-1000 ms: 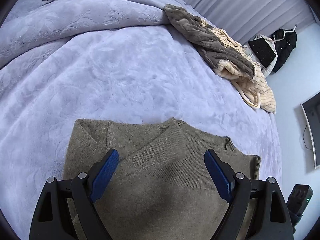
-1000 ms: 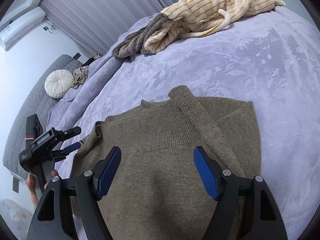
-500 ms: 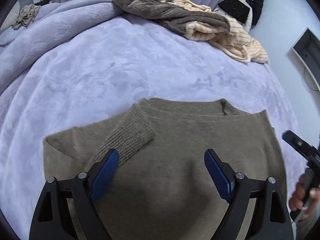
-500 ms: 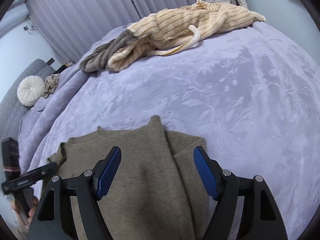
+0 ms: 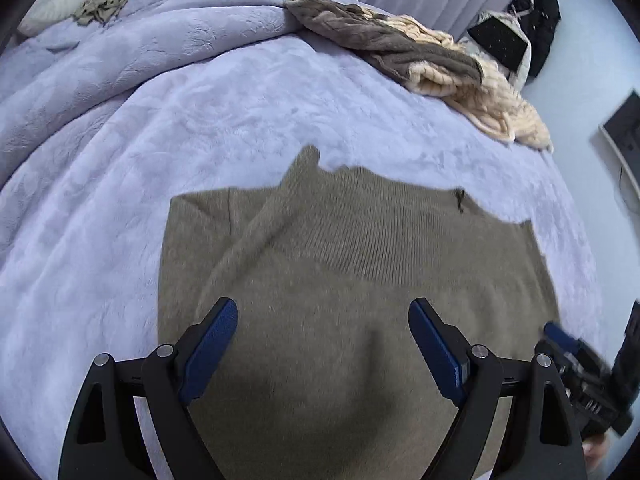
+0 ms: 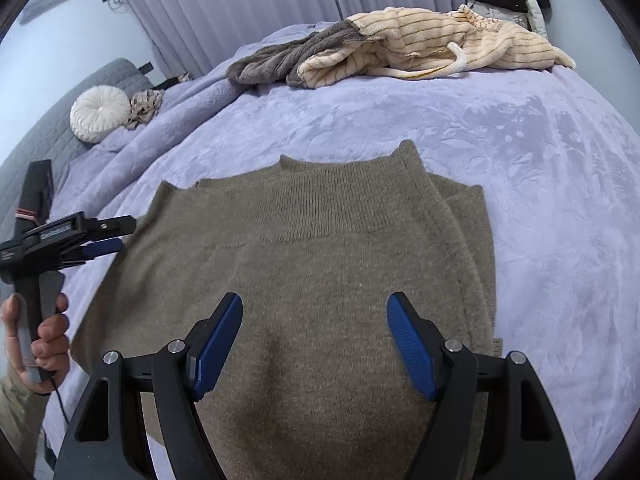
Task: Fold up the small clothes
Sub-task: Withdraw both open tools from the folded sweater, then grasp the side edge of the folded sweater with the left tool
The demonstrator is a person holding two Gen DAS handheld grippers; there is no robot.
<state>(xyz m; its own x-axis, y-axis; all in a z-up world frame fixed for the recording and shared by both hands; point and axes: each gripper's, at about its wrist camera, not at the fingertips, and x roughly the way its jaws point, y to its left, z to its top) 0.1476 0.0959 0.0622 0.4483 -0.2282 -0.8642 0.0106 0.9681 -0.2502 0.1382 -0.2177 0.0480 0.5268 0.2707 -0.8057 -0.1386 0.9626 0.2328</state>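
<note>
An olive-brown knit sweater [image 5: 340, 280] lies flat on the lavender bedspread [image 5: 200, 120], with its ribbed collar at the far side. One sleeve is folded in across the body, its cuff poking past the collar. My left gripper [image 5: 322, 308] hovers over the sweater's near half, open, with nothing between its blue pads. In the right wrist view the sweater [image 6: 320, 260] fills the middle. My right gripper [image 6: 315, 302] hangs over it, open as well. A hand holds the left gripper [image 6: 120, 234] at the sweater's left edge.
A heap of cream striped and grey-brown plush clothes [image 6: 400, 52] lies at the bed's far side. A round white cushion [image 6: 100, 114] and a small patterned cloth [image 5: 102, 2] sit by the grey headboard. Curtains and dark hanging clothes [image 5: 532, 28] stand beyond.
Both grippers have swung sideways and rolled above the sweater, so the views have shifted. The sweater lies as before. Both pairs of jaws have stayed equally wide.
</note>
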